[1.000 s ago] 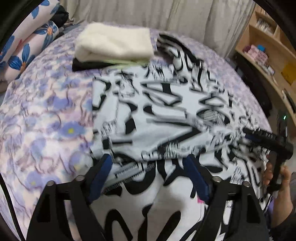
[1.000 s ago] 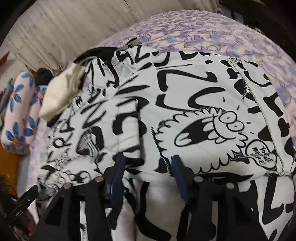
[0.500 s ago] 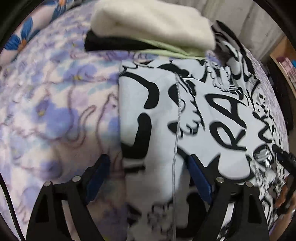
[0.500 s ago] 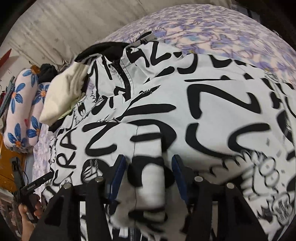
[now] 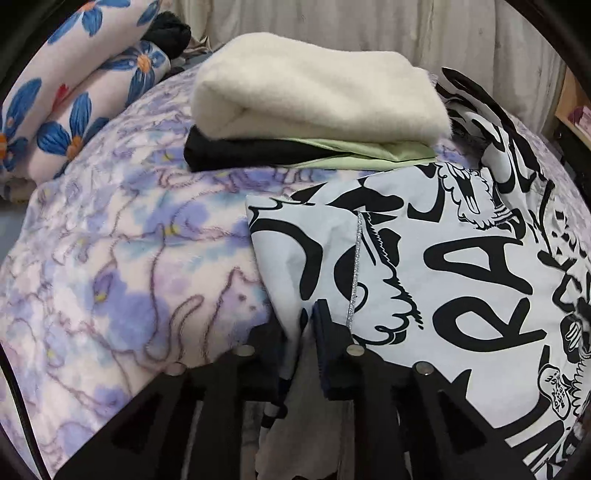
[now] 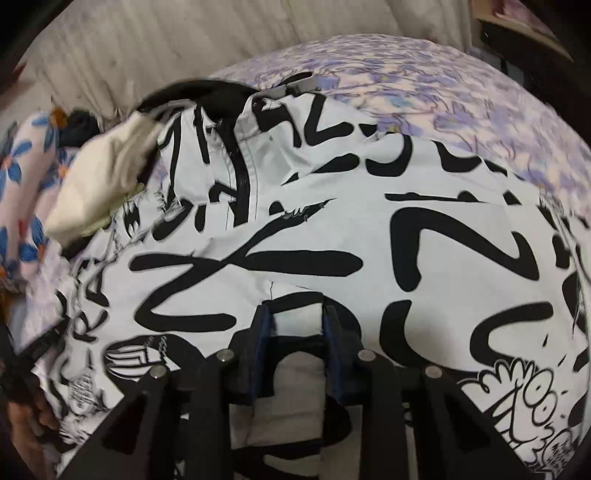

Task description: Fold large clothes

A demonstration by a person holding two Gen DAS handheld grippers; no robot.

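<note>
Nearest the left wrist camera, the left gripper (image 5: 301, 325) is closing its black jaws on the near edge of the large white garment with bold black graffiti lettering and cartoon figures (image 5: 443, 258), the fabric pinched between the blue pads. In the right wrist view, the right gripper (image 6: 297, 317) is likewise closing on a raised fold of the same garment (image 6: 332, 240), with a white strip of cloth standing between its fingers. The garment is lying spread across the purple and blue flower-patterned bed cover (image 5: 110, 258), its black collar at the far end. Just beyond it, a folded cream fleece piece (image 5: 314, 88) is resting on folded black and pale green clothes (image 5: 258, 153). Farther back, pink pillows with blue flowers (image 5: 74, 99) are sitting against a pale curtain (image 5: 369, 26).
</note>
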